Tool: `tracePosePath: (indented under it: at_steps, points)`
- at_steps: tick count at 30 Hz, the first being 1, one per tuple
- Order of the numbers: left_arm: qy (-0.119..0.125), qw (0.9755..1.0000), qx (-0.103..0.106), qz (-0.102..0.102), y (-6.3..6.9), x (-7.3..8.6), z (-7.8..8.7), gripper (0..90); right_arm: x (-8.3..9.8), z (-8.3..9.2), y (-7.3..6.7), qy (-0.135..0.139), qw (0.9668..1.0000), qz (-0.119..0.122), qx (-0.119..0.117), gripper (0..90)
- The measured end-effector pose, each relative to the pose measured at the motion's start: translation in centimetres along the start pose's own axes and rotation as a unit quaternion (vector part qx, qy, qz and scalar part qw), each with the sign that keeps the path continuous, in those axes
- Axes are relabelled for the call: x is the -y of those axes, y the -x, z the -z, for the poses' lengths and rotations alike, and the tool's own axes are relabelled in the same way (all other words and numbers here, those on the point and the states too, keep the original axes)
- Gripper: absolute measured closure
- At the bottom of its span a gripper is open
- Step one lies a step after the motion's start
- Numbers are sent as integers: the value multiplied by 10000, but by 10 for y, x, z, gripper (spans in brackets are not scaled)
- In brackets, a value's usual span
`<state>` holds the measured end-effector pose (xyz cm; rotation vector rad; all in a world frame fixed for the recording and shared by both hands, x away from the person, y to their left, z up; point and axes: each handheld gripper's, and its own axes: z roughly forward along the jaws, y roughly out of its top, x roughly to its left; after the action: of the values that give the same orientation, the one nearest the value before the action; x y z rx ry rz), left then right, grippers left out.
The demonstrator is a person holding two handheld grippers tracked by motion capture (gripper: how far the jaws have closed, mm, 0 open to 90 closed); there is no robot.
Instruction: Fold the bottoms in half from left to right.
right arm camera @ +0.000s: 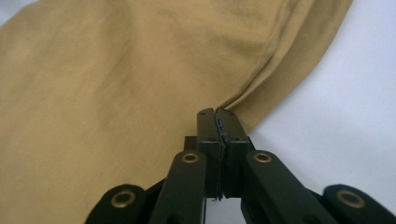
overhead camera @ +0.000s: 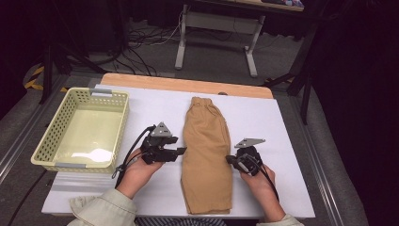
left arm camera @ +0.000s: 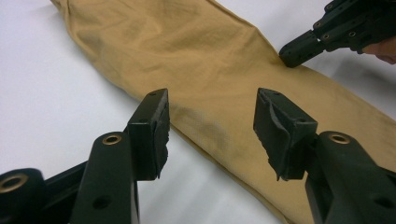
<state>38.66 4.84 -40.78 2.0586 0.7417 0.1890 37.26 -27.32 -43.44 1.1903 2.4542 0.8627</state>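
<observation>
**Right fingers pinch the shorts' edge, left fingers wait apart**

Nearest the table's front edge, a person's two sleeves and hands come in, one gripper in each. Between them lie the tan shorts (overhead camera: 207,150), flat on the white table (overhead camera: 282,122), with the leg hems close to the front edge and the gathered waistband pointing toward the far edge, roughly midway between the left and right sides.

On the right side of the shorts, the right gripper (overhead camera: 231,160) meets the cloth's edge about halfway along its length. In the right gripper view its fingers (right arm camera: 208,135) are pressed together with a fold of the tan fabric caught at their tips, the cloth pulling up into a small ridge there.

On the left side, the left gripper (overhead camera: 181,151) points at the opposite edge of the shorts. In the left gripper view its fingers (left arm camera: 154,126) stand partly apart, just above the fabric's edge with nothing between them, not touching the cloth as far as can be told.

Farther off toward the table's left edge sits a pale yellow basket (overhead camera: 47,141), well apart from the shorts. A strip of bare wood (overhead camera: 188,85) runs along the table's far edge.
</observation>
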Motion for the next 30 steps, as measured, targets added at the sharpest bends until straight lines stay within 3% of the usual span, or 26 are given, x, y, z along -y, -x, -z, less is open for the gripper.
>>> tracePosePath:
  at_steps: [10, 15, 19, 24, 30]
  points:
    - [-17, 10000, 10, 33, 0, 1, -1, 464, 12, 6, 3, -105, 9995, -266, -138, 900]
    - [-45, 10000, -9, 8, 0, 1, -2, 462, 13, 6, 3, -122, 9994, -270, -151, 877]
    - [-22, 10000, 3, 89, -2, 1, -3, 453, 11, 10, 4, 87, 9997, -224, -99, 688]
    - [-64, 9999, 58, 55, -7, -1, -5, 382, 5, 20, 8, 509, 9987, 55, 44, 491]
    - [-60, 9999, 113, 65, -14, -7, -9, 257, -5, 27, 15, 767, 9970, 59, 39, 370]
